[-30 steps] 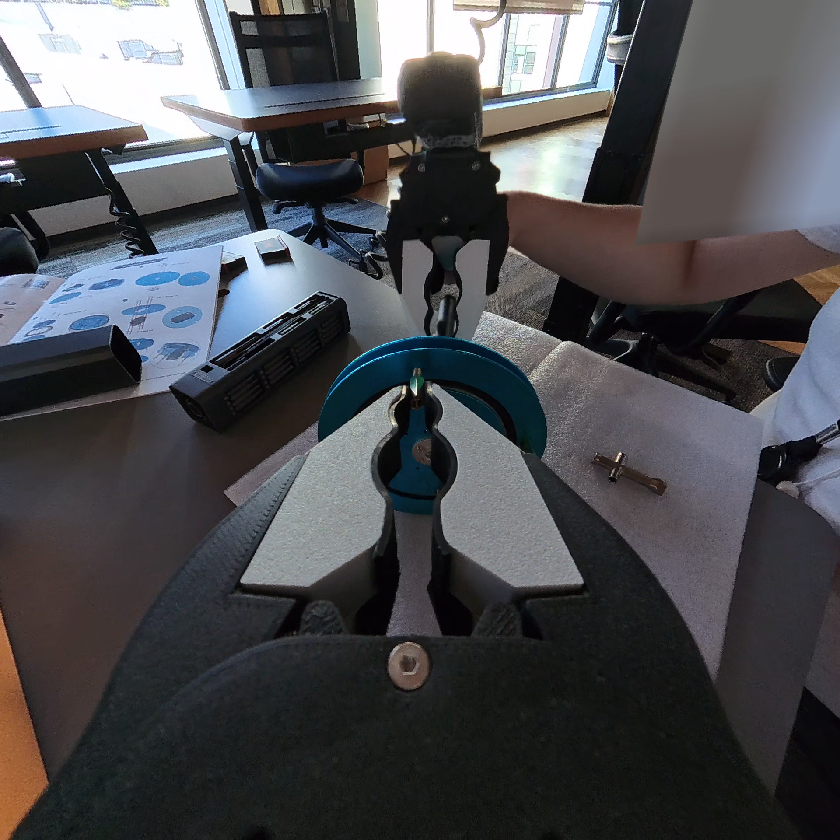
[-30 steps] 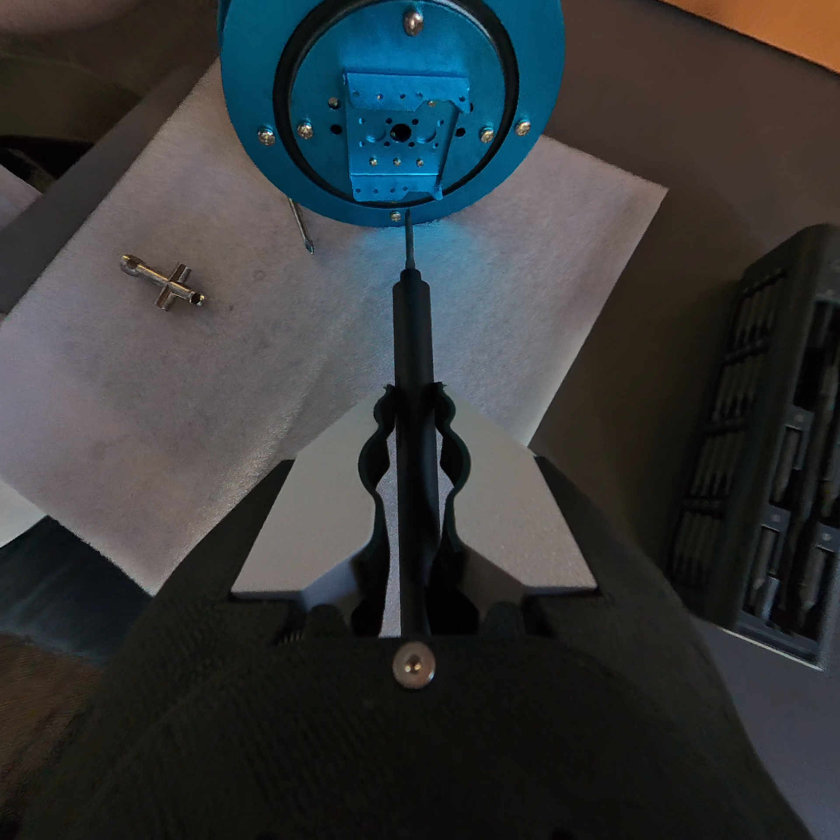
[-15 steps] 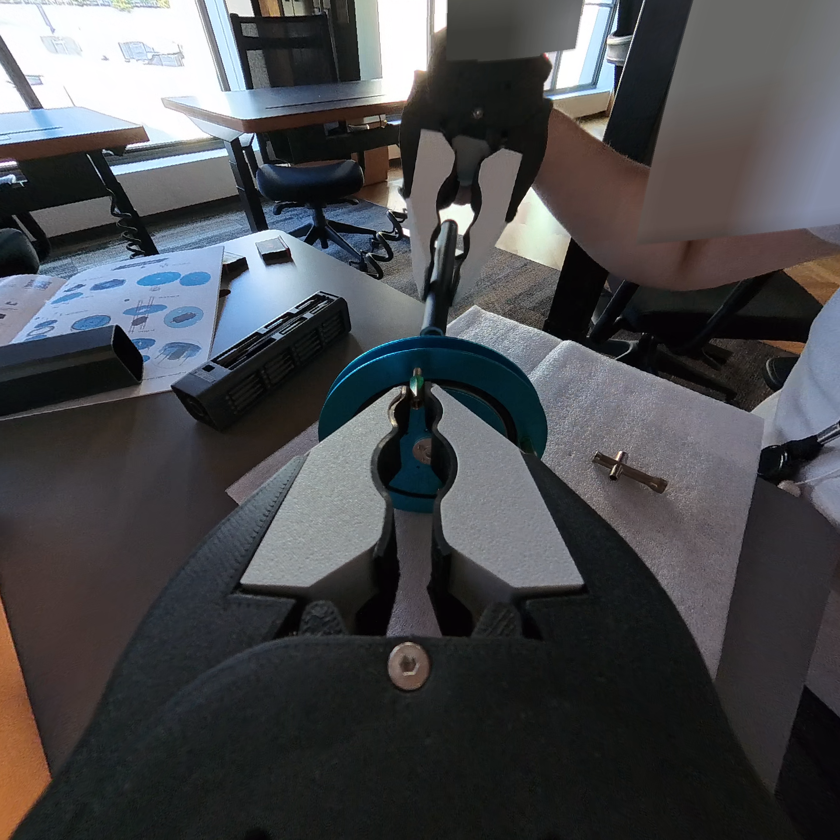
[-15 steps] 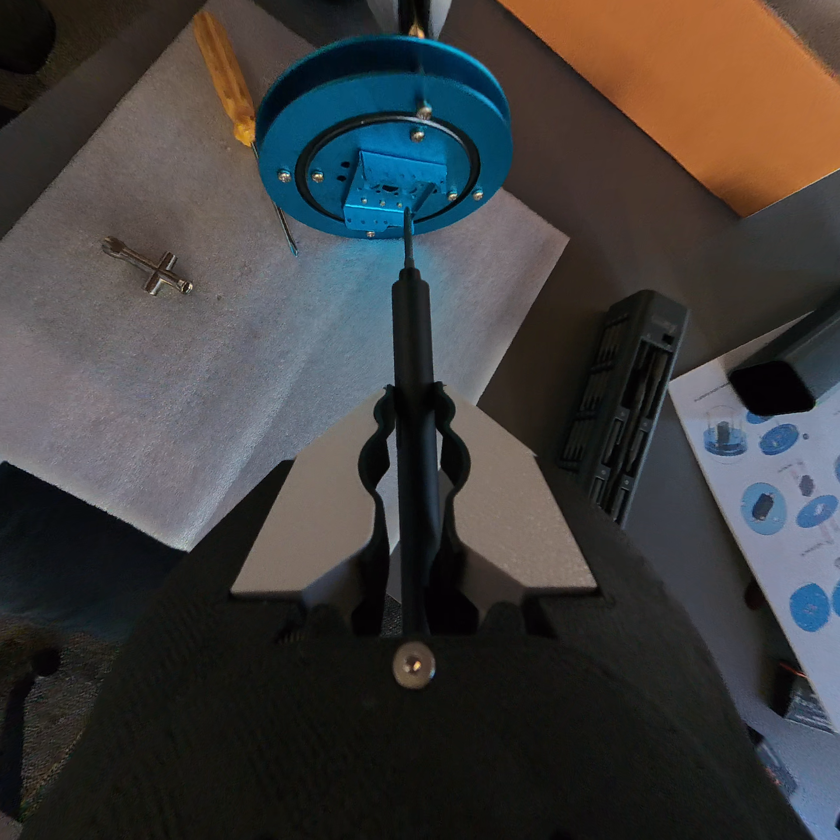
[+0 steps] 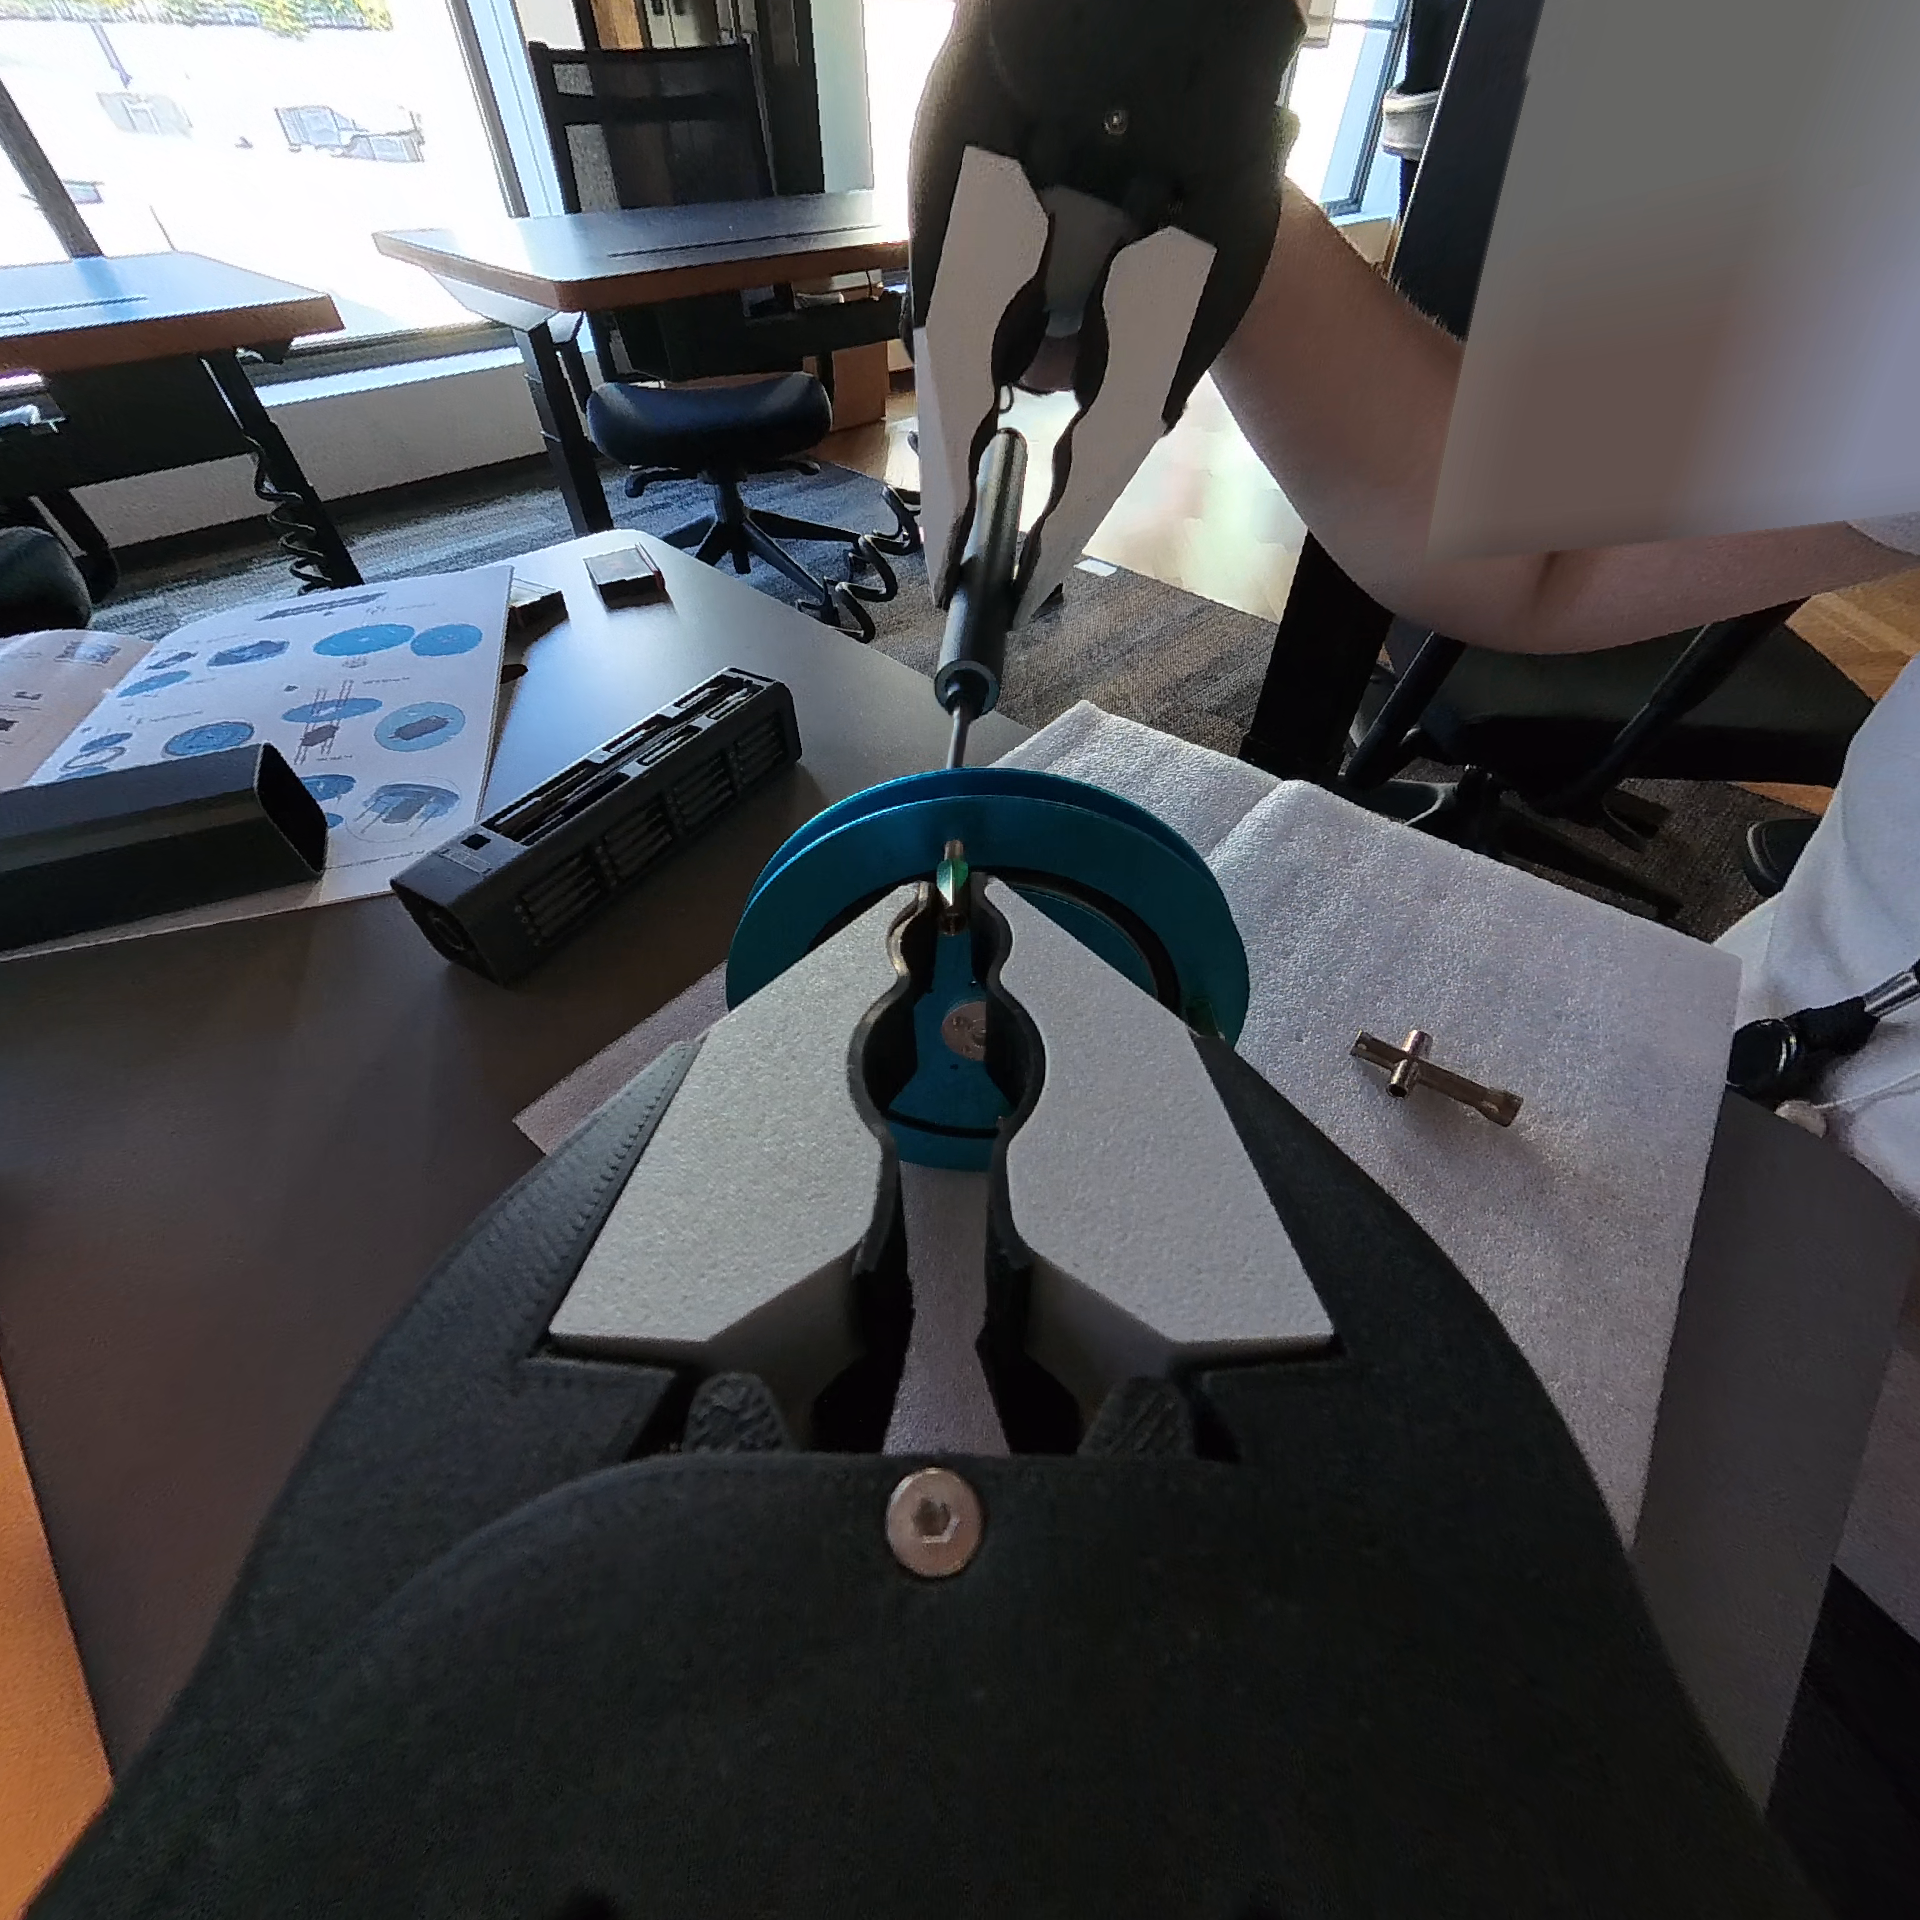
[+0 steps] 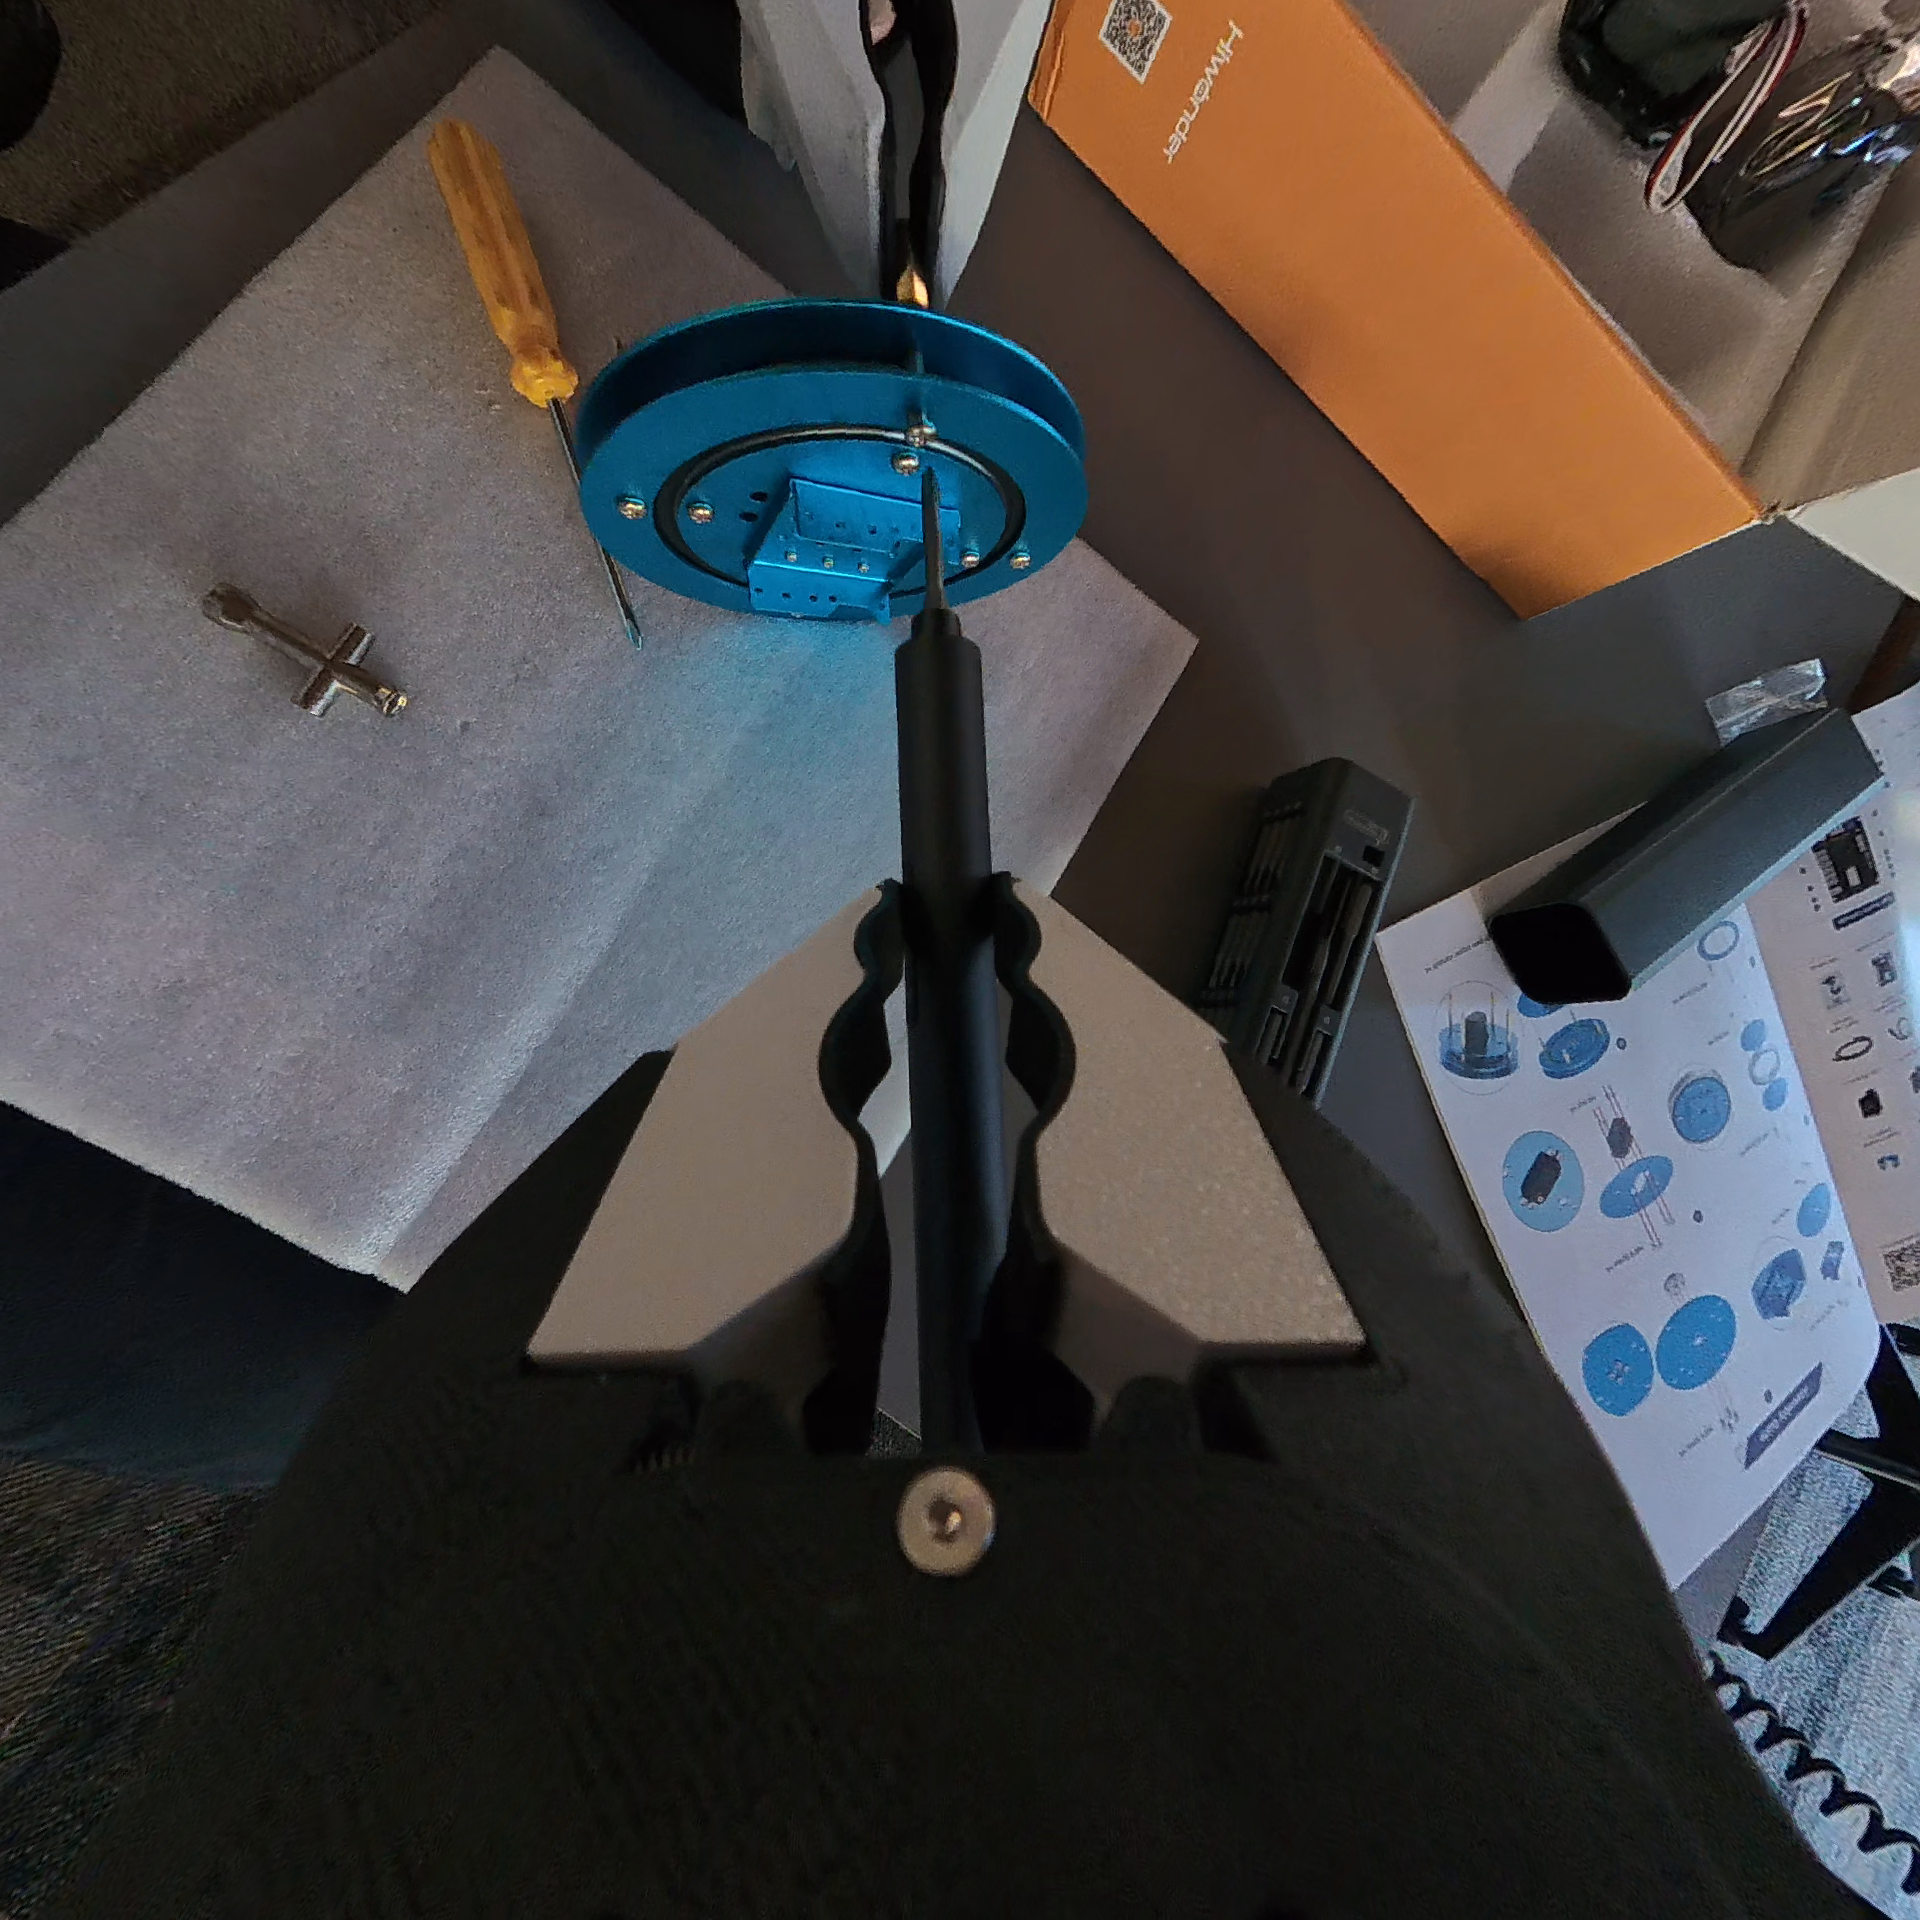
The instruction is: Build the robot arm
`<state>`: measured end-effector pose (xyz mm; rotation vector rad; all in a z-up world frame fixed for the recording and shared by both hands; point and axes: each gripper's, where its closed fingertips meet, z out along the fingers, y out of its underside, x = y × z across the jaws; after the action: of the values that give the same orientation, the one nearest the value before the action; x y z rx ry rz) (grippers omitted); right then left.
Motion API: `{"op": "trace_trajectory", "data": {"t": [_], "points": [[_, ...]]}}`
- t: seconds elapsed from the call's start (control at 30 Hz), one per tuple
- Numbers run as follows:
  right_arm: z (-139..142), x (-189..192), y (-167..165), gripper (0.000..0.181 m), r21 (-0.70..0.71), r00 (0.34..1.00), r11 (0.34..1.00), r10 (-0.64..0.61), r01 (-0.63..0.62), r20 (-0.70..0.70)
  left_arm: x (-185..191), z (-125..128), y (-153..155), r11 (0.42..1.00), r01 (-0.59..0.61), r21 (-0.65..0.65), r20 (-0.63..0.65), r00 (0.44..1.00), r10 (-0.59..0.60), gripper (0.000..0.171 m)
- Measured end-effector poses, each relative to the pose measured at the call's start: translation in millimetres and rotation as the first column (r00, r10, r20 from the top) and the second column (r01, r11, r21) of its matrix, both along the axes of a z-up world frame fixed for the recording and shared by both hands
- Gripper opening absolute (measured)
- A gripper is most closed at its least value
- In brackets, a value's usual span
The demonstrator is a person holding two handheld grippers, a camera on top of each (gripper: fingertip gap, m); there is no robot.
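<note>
A blue metal disc assembly (image 5: 1091,831) stands tilted on edge on a white foam pad (image 5: 1455,935). My left gripper (image 5: 951,904) is shut on its near rim. My right gripper (image 6: 945,894) is shut on a black precision screwdriver (image 6: 940,790). The screwdriver tip rests at a screw near the upper part of the disc's (image 6: 727,457) face, beside the blue bracket. In the left wrist view the right gripper (image 5: 997,592) hangs above and behind the disc, with the screwdriver (image 5: 982,561) pointing down at it. The left gripper (image 6: 909,208) shows behind the disc.
On the pad lie a metal cross-shaped wrench (image 6: 312,655) and a yellow-handled screwdriver (image 6: 499,260). A black bit case (image 6: 1309,925), a dark tube (image 6: 1683,873) and an instruction sheet (image 6: 1662,1195) lie on the dark table. An orange box (image 6: 1351,260) stands beyond the disc. About 15 centimeters separates my right fingertips from the black bit case (image 6: 1309,925). It is also in sight in the left wrist view (image 5: 578,807).
My right gripper has risen and drawn back with the screwdriver. The tip has shifted from the disc's lower edge to a screw higher on its face. The left gripper has held still.
</note>
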<state>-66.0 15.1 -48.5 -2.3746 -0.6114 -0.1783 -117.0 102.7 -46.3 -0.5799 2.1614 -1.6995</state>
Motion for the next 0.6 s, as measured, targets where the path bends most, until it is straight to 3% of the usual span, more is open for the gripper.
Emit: {"op": "trace_trajectory", "data": {"t": [0.6], "points": [[-1.2, -2.4, 5.6, 0.016, 0.007, 1.0, 1.0, 0.015, -0.015, 0.0, -0.9, 0.0, 0.4, 1.0, 0.003, -0.002, 0.003, 1.0, -0.003, 0.004]]}}
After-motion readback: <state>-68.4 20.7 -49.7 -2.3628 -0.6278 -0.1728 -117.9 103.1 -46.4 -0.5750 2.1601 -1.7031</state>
